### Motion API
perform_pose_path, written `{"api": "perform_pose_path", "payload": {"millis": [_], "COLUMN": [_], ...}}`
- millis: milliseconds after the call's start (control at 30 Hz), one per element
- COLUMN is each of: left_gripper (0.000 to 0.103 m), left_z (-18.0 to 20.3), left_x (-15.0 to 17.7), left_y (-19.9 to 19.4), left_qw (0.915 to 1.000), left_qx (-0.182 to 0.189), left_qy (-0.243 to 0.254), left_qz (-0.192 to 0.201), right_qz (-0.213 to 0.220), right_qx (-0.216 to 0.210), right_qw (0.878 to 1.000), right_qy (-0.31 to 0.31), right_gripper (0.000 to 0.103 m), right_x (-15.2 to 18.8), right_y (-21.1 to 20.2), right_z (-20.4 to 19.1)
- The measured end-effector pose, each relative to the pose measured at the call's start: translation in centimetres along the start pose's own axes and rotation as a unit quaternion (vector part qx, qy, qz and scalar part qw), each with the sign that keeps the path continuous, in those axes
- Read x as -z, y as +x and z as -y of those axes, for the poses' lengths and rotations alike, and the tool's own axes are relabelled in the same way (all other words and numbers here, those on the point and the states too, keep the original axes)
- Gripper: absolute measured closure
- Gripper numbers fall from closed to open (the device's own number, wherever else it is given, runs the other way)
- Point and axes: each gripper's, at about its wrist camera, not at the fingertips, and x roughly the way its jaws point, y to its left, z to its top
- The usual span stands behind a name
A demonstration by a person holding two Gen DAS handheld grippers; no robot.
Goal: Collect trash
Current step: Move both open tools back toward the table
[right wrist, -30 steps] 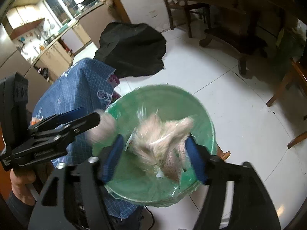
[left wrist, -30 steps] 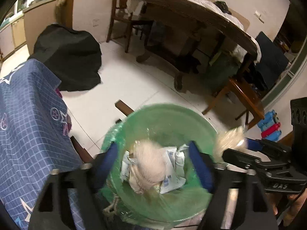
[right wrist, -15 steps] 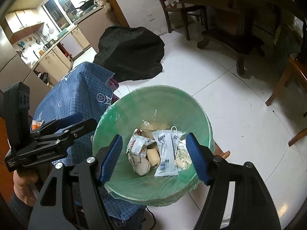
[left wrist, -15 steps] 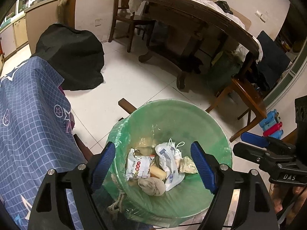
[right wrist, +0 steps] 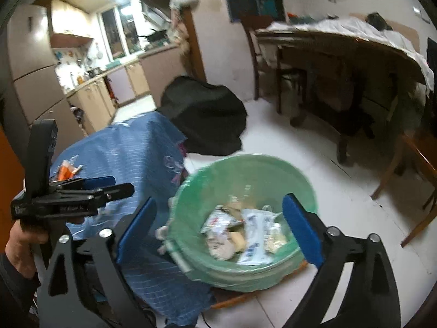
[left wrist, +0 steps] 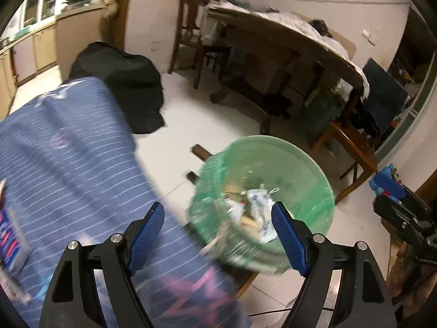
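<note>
Blue-clothed table [left wrist: 68, 164], wrappers [right wrist: 67, 170] left near far edge; green bin [right wrist: 245, 175] beside. Both grippers [left wrist: 215, 235] [right wrist: 215, 229] held wide open, empty. Motion blur: next grasp may be misjudged.

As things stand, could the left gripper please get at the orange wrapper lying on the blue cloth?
Probably yes: the left gripper hangs beside the orange wrapper, its jaws look open and empty, and nothing stands between them on the blue cloth.

One green-lined trash bin [right wrist: 245, 172] sits ahead of the right gripper [right wrist: 218, 229]. Inside lie perhaps five pieces of trash [right wrist: 245, 232], though blur hides the exact count. One blue-covered desk [right wrist: 131, 153] stands to the gripper's left, and one black heap [right wrist: 207, 120] beyond.
</note>
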Motion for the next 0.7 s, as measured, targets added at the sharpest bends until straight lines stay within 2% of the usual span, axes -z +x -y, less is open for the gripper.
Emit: {"api": "perform_pose_path", "payload": {"millis": [100, 200, 333, 467, 567, 700], "left_gripper": [0.023, 0.023, 0.023, 0.023, 0.023, 0.023], "left_z": [-4.2, -9.4, -17.3, -23.7, -27.2, -29.6], "left_x": [2.5, 5.7, 9.9, 13.8, 15.9, 17.7], "left_y": [-3.8, -7.6, -12.9, -18.4, -20.9, -22.6], "left_qw": [0.9995, 0.9973, 0.9867, 0.9692, 0.9564, 0.9501], "left_qx": [-0.009, -0.036, -0.087, -0.129, -0.152, -0.155], "left_qy": [-0.024, -0.058, -0.131, -0.197, -0.237, -0.26], "left_qz": [0.017, 0.028, 0.043, 0.07, 0.078, 0.076], "right_qz": [0.004, -0.005, -0.027, -0.037, -0.043, -0.045], "right_qx": [-0.016, -0.036, -0.079, -0.14, -0.191, -0.216], "right_qw": [1.0, 0.998, 0.989, 0.966, 0.935, 0.902], "right_qy": [-0.025, -0.06, -0.12, -0.214, -0.295, -0.372], "right_gripper": [0.01, 0.01, 0.012, 0.027, 0.037, 0.039], "right_x": [1.4, 2.5, 3.3, 4.0, 4.3, 4.4], "right_y": [-0.3, 0.4, 2.2, 3.7, 5.5, 8.1], "right_z": [-2.4, -5.2, -10.4, -18.1, -25.3, -32.8]}}
